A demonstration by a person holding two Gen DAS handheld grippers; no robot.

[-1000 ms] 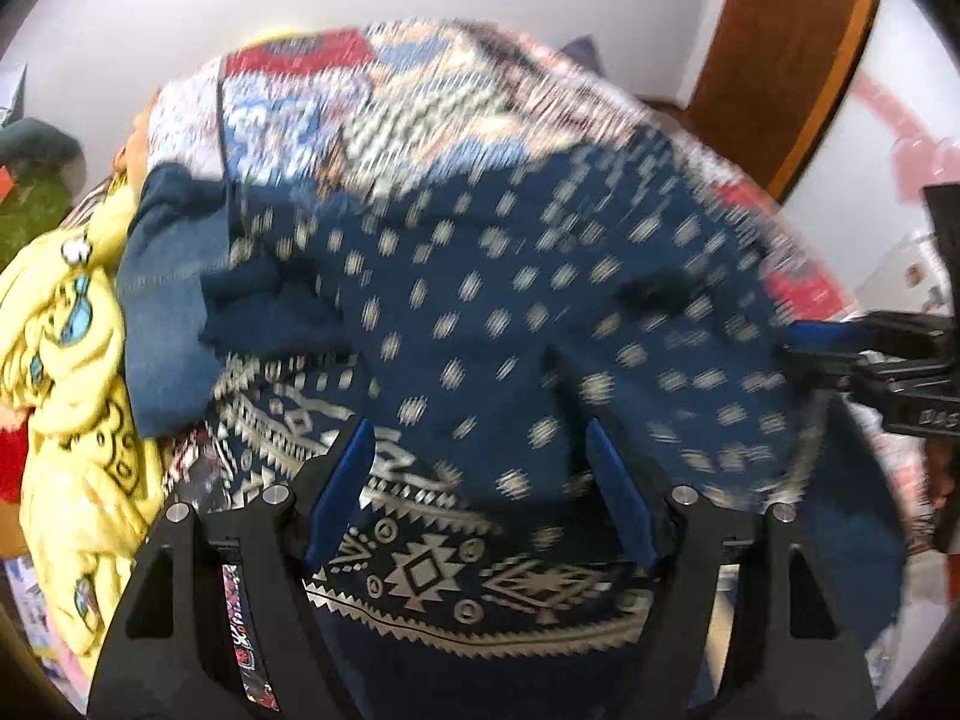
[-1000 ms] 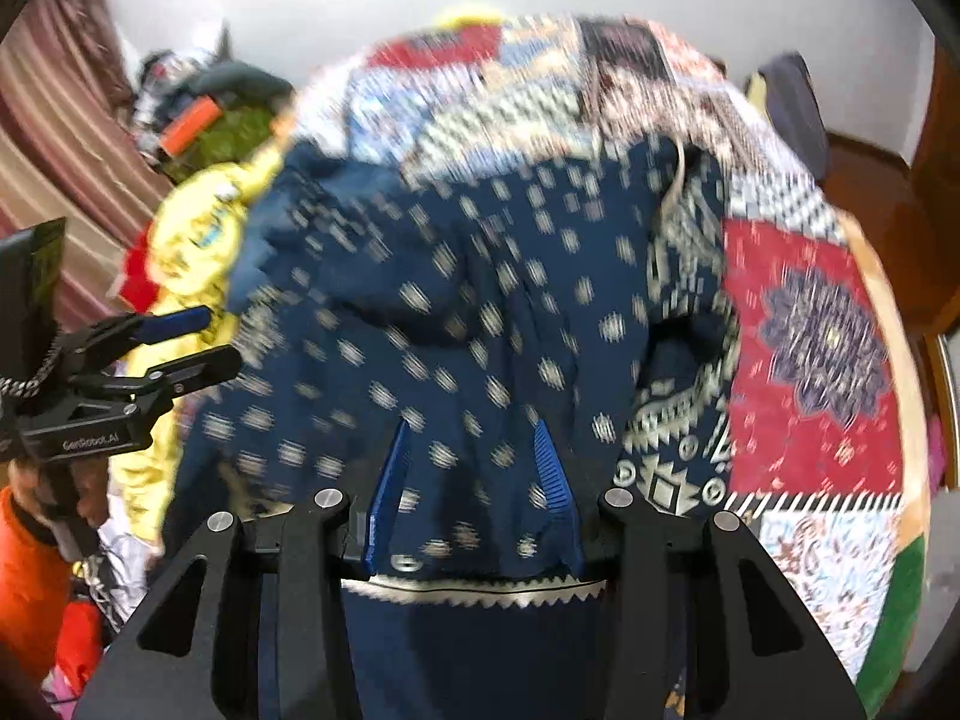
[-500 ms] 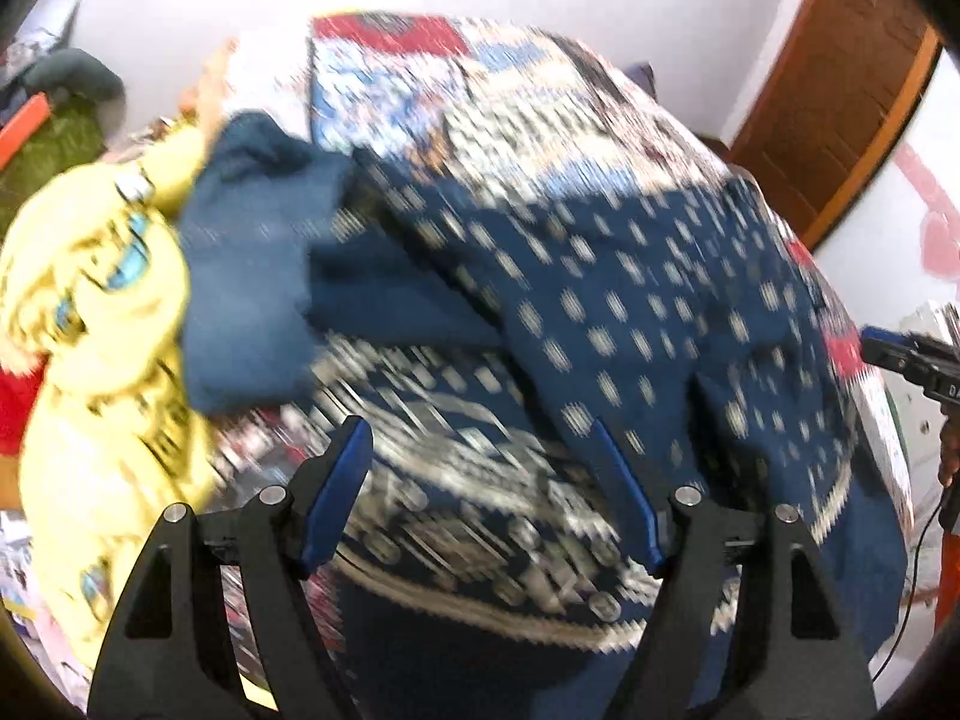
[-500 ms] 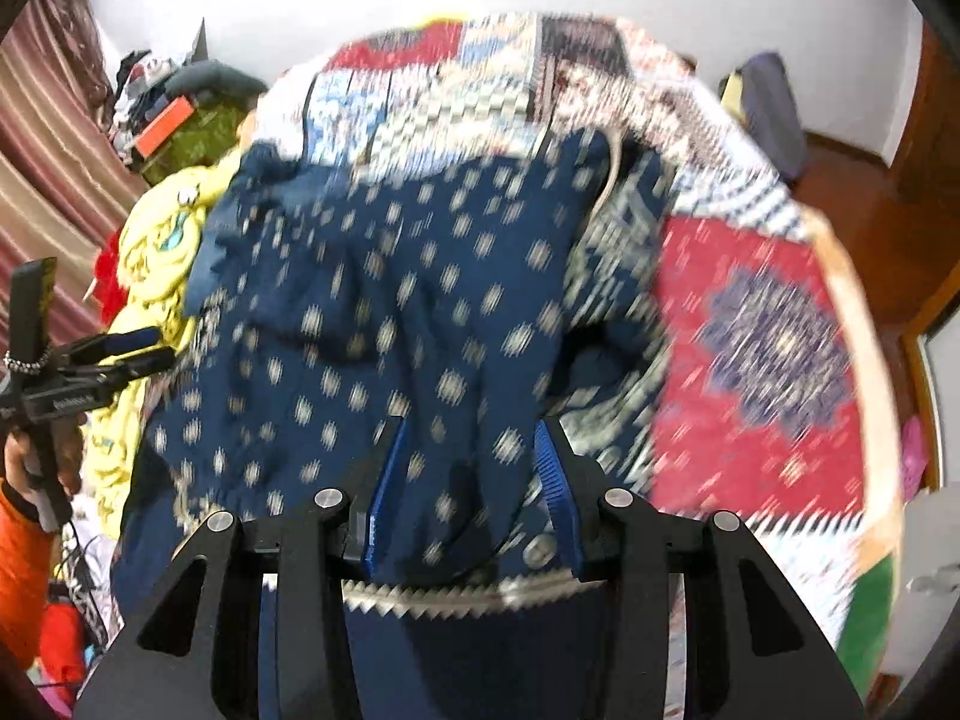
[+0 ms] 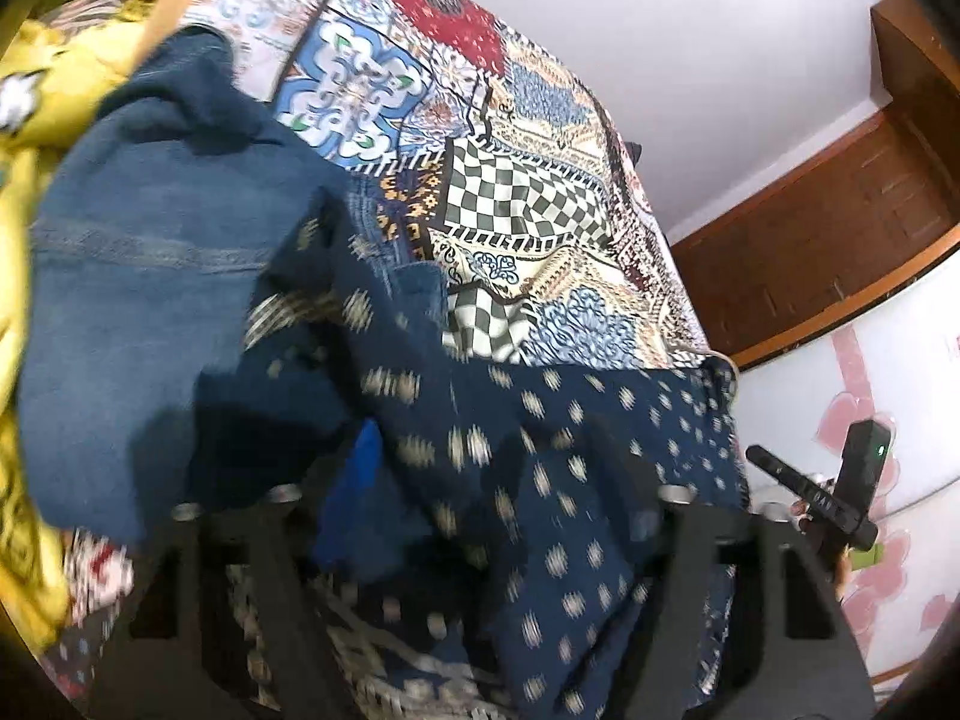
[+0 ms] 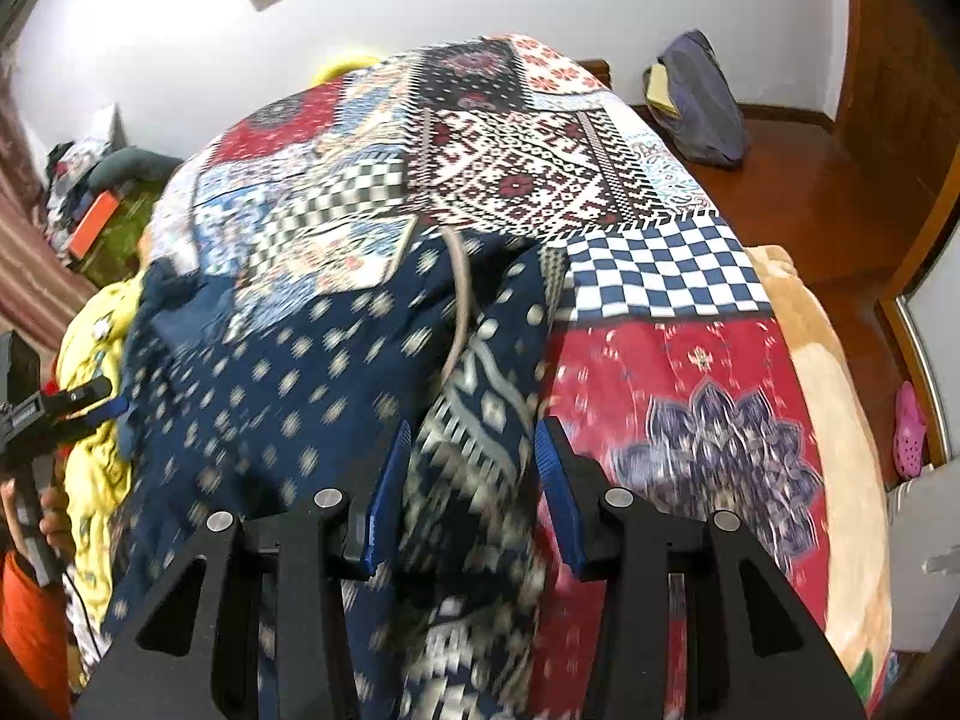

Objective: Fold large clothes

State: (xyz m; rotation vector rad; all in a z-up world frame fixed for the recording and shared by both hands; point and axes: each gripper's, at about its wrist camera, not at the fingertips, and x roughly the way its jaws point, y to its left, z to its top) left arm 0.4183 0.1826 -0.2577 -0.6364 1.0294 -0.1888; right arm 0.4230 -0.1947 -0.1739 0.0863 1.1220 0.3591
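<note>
Tilting both tools steeply down at the bed, I have my left gripper (image 5: 498,480) over the near left part of the navy patterned garment (image 5: 540,456), its jaws closing with folds of that cloth bunched between them. Blur keeps me from telling whether the pads actually press on it. My right gripper (image 6: 474,480) has its blue pads (image 6: 390,486) set part-way apart, with the garment's banded border running up between them; whether they pinch it or only straddle it I cannot tell.

The garment lies spread across the near half of the patchwork bedspread (image 6: 660,276), its spotted side up and a pale cord (image 6: 459,300) crossing its far edge. A blue denim piece (image 5: 150,276) lies against its left edge, and a yellow printed cloth (image 5: 36,120) sits beyond that.

Compared with a second ago, my left view has swung and rolled: the denim now fills its left side, the checkered patches sit in the centre, and the wooden door (image 5: 840,228) has shifted right. My right view has slid toward the red medallion patch (image 6: 708,438), and the gap between its pads is unchanged.

My left tool's pads are nearly lost in blur and dark cloth. Each gripper appears only at the edge of the other's view, half cut off.
</note>
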